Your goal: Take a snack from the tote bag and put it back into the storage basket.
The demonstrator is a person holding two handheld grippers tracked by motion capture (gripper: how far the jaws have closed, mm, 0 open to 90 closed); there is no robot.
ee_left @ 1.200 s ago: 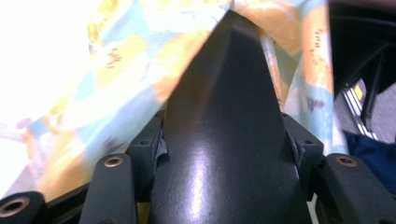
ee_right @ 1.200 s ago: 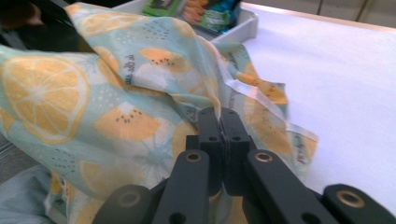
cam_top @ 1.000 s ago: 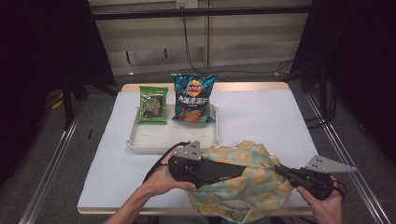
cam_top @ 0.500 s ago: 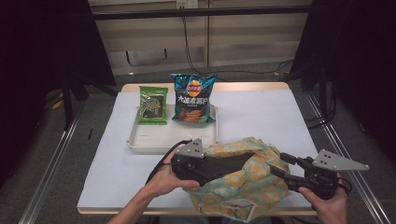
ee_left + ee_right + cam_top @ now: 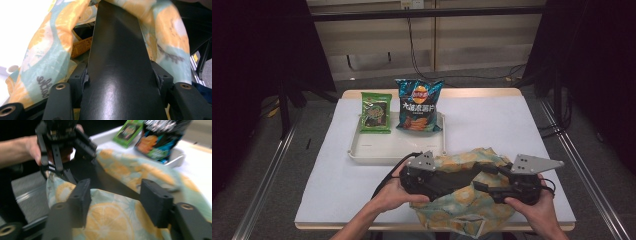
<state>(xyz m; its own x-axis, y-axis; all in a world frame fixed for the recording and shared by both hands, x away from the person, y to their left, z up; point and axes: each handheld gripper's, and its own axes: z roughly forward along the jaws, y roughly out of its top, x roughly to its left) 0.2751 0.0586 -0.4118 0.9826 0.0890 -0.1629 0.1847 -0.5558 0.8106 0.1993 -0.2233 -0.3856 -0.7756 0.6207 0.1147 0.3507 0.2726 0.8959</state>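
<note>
A cloth bag (image 5: 462, 202) printed with orange slices lies at the table's front edge. My left gripper (image 5: 446, 180) points right into it, shut on a flat black item (image 5: 458, 178). In the left gripper view that black item (image 5: 117, 50) runs up between the pads into the bag's cloth (image 5: 45, 57), and an orange packet (image 5: 81, 46) shows inside. My right gripper (image 5: 479, 182) points left over the bag. Its jaws have just been opening and stand apart, nothing pinched, with the cloth (image 5: 110, 220) below them. The left gripper (image 5: 60, 170) faces it.
A white tray (image 5: 377, 152) sits behind the bag on the white tabletop. A green snack packet (image 5: 376, 112) and a blue chips bag (image 5: 418, 105) lean on its far rim. Bare table lies to the right and left of the bag.
The right gripper, shut a second ago, has opened, risen a little and shifted left. The left gripper and the black item have stayed put.
</note>
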